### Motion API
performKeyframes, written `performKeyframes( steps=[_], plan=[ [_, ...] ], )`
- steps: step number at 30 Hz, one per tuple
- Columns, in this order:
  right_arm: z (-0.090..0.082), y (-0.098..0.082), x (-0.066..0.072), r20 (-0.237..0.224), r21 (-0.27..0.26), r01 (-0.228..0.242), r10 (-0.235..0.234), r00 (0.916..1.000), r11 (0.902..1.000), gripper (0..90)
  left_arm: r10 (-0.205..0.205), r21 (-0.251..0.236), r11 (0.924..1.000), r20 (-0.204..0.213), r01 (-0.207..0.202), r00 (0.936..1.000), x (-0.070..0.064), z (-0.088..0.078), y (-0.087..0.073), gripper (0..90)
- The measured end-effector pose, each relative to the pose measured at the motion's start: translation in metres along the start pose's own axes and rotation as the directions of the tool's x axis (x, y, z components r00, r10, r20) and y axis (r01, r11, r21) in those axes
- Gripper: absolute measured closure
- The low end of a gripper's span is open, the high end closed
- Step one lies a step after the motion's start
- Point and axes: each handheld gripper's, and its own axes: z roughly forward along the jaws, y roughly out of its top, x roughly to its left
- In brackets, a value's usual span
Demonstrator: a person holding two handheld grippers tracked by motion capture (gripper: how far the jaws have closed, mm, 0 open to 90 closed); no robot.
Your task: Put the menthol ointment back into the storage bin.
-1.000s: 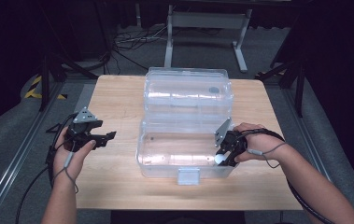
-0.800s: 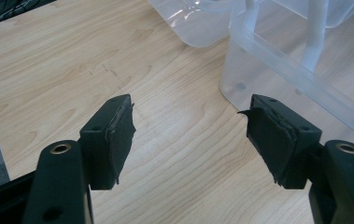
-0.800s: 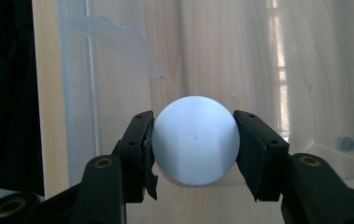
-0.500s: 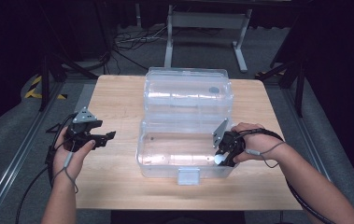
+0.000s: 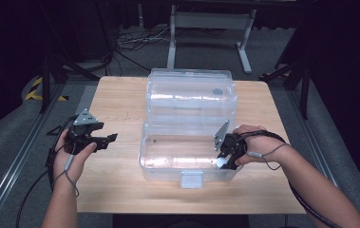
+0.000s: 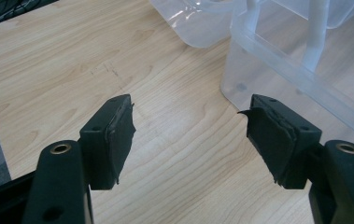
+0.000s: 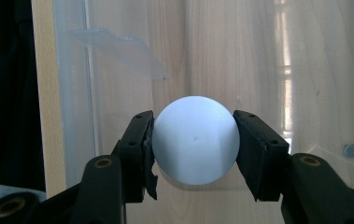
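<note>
Light falls brightly on the wooden table [image 5: 120,104] while the room around stays dark; glare streaks the clear plastic box [image 5: 189,102], and the high view looks soft.

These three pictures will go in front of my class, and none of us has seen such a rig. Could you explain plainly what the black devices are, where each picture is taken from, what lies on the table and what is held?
A person sits at a wooden table holding a hand-operated pair of black tongs in each hand. The high view looks down from above. The other two pictures come from small cameras riding on the tongs, each looking along its own two jaws.

On the table stands a clear plastic box, its lid folded back behind it.

The left tongs wait over bare wood beside the box; in the left gripper view the jaws stand apart with nothing between them.

The right tongs reach down inside the box and, in the right gripper view, clamp a white ball from both sides.
</note>
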Motion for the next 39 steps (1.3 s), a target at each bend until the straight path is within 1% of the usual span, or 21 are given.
performKeyframes(
  steps=[5,8,11,12,13,14,18,20,21,24,26,27,28,29,32,33,34,35,36,37,39],
  plan=[
    [0.002,0.001,-0.002,-0.009,0.008,0.012,-0.011,0.9999,0.9999,50.5,0.001,0.001,1.0,0.001,-0.001,1.0,0.0,0.0,0.0,32.6],
    [0.002,0.001,-0.003,-0.006,0.014,0.016,-0.016,0.9999,0.9998,50.5,-0.002,-0.002,1.0,0.0,0.002,1.0,0.0,0.0,0.0,32.6],
    [0.002,0.001,-0.003,-0.007,0.016,0.014,-0.014,0.9999,0.9998,50.5,0.0,0.001,1.0,-0.001,0.0,1.0,0.0,0.0,0.0,32.5],
    [0.003,0.001,-0.003,-0.009,0.022,0.003,-0.003,1.0,0.9997,50.5,0.0,0.001,1.0,0.0,0.0,1.0,0.0,0.0,0.0,32.6],
    [0.003,0.001,-0.004,-0.009,0.018,0.011,-0.011,0.9999,0.9998,50.5,0.002,0.001,1.0,0.0,-0.002,1.0,0.0,0.0,0.0,32.6],
    [0.003,0.001,-0.003,-0.008,0.019,0.004,-0.004,1.0,0.9998,50.5,0.001,0.001,1.0,-0.001,-0.001,1.0,0.0,0.0,0.0,32.6],
    [0.004,0.002,-0.005,-0.023,0.029,0.01,-0.01,0.9997,0.9995,50.3,0.0,0.0,1.0,-0.003,0.0,1.0,0.0,0.0,0.0,32.5],
    [0.005,0.001,-0.006,-0.03,0.022,0.01,-0.01,0.9995,0.9997,49.3,0.0,0.0,1.0,-0.002,0.0,1.0,0.0,0.0,0.0,32.5],
    [0.005,0.001,-0.006,-0.035,0.02,-0.001,0.001,0.9994,0.9998,48.6,-0.001,0.0,1.0,-0.002,0.001,1.0,0.0,0.0,0.0,32.6],
    [0.005,0.001,-0.007,-0.041,0.007,-0.001,0.001,0.9992,1.0,48.0,0.004,-0.002,1.0,-0.004,-0.004,1.0,0.0,0.0,0.0,32.5],
    [0.004,0.001,-0.007,-0.04,0.009,-0.004,0.004,0.9992,1.0,47.9,0.001,-0.001,1.0,-0.002,-0.001,1.0,0.0,0.0,0.0,32.5],
    [0.004,0.0,-0.007,-0.04,0.003,0.005,-0.005,0.9992,1.0,47.5,0.004,-0.003,1.0,-0.003,-0.004,1.0,0.0,0.0,0.0,32.5],
    [0.003,0.0,-0.005,-0.034,0.003,-0.01,0.01,0.9994,0.9999,47.2,0.005,-0.001,1.0,-0.003,-0.005,1.0,0.0,0.0,0.0,32.5],
    [0.002,0.0,-0.006,-0.03,-0.003,-0.001,0.001,0.9995,1.0,46.9,0.005,-0.001,1.0,-0.003,-0.005,1.0,0.0,0.0,0.0,32.6],
    [-0.003,-0.001,-0.005,-0.028,-0.021,0.0,-0.001,0.9996,0.9998,45.7,0.002,0.001,1.0,-0.001,-0.002,1.0,0.0,0.0,0.0,32.5],
    [-0.007,-0.001,-0.005,-0.029,-0.04,-0.011,0.01,0.9995,0.9991,45.3,0.003,0.0,1.0,0.001,-0.003,1.0,0.0,0.0,0.0,32.5],
    [-0.01,-0.002,-0.005,-0.03,-0.055,-0.007,0.006,0.9995,0.9985,45.2,0.006,0.0,1.0,0.0,-0.006,1.0,0.0,0.0,0.0,32.5],
    [-0.012,-0.002,-0.004,-0.026,-0.06,-0.008,0.007,0.9996,0.9982,45.3,0.004,-0.001,1.0,0.002,-0.004,1.0,-0.001,0.001,0.0,32.5],
    [-0.015,-0.003,-0.004,-0.016,-0.079,-0.008,0.007,0.9998,0.9968,45.2,0.003,-0.001,1.0,0.006,-0.003,1.0,-0.001,0.001,0.0,32.4],
    [-0.017,-0.003,-0.004,-0.009,-0.087,-0.014,0.013,0.9999,0.9961,45.3,0.002,0.0,1.0,0.008,-0.002,1.0,-0.001,0.001,0.001,32.4],
    [-0.021,-0.004,-0.005,-0.007,-0.125,-0.023,0.022,0.9997,0.9918,45.9,0.004,0.002,1.0,0.016,-0.004,0.9999,-0.003,0.002,0.001,32.7]
  ],
)
